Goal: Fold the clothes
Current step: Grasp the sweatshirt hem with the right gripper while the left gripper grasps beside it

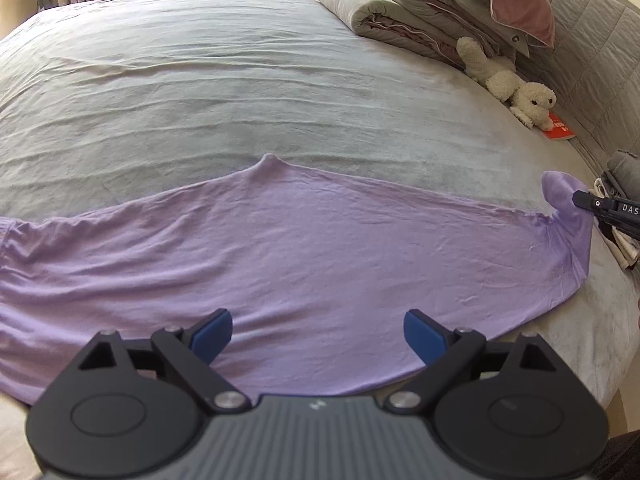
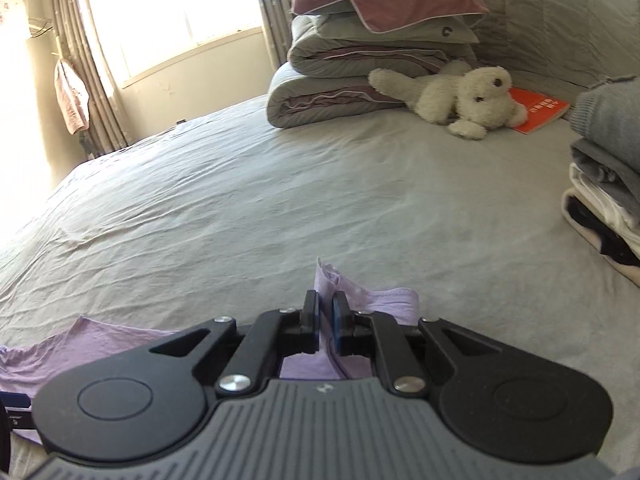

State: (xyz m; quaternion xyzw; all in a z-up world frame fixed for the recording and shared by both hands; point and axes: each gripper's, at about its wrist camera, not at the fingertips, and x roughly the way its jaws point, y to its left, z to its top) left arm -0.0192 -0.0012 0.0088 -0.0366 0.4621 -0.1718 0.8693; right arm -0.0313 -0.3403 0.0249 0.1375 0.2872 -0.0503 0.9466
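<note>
A lilac shirt (image 1: 280, 248) lies spread flat across the near part of the grey bed sheet (image 1: 200, 80). My left gripper (image 1: 318, 334) hovers open just above the shirt's near edge, its blue pads wide apart with nothing between them. At the shirt's right end my right gripper (image 1: 580, 200) pinches a raised corner of the fabric. In the right wrist view that gripper (image 2: 326, 314) is shut on a fold of the lilac shirt (image 2: 360, 296), which sticks up between the pads.
Folded grey quilts and pink pillows (image 2: 360, 40) are stacked at the head of the bed. A white plush dog (image 2: 460, 100) lies on an orange book (image 2: 540, 112). A pile of folded clothes (image 2: 600, 184) sits at the right edge.
</note>
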